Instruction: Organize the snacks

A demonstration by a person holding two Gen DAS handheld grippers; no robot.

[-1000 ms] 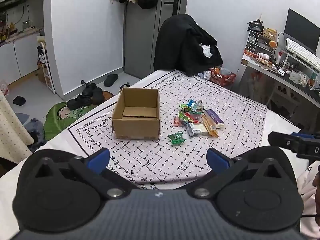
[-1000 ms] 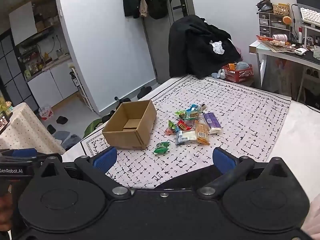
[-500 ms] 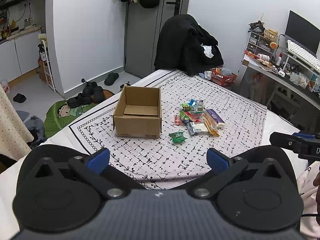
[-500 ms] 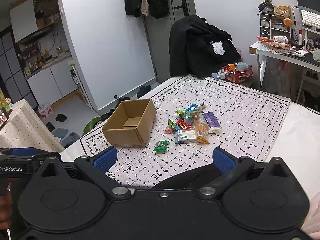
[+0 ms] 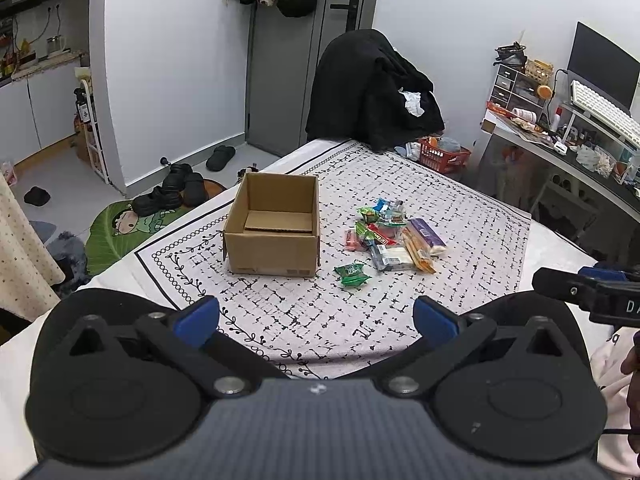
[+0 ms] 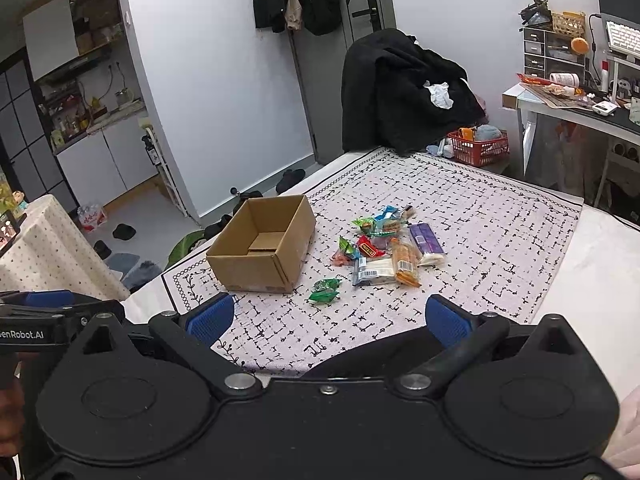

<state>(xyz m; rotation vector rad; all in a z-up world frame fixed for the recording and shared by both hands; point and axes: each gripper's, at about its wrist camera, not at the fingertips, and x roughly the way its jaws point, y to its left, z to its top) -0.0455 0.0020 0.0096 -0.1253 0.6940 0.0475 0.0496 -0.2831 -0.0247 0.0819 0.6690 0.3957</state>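
On the bed's patterned cloth [image 5: 460,216], in the left wrist view, an open cardboard box [image 5: 276,228] sits left of a heap of bright snack packets [image 5: 394,236], one green packet [image 5: 352,274] lying apart in front; the left gripper [image 5: 316,316] has its fingers spread wide, holding nothing. From the right wrist view, the right gripper [image 6: 330,318] likewise gapes empty, well short of the snacks.

An open cardboard box [image 6: 262,244] sits on the patterned cloth [image 6: 480,216]. Right of it lies a snack pile [image 6: 390,246], with a green packet [image 6: 325,290] nearer.
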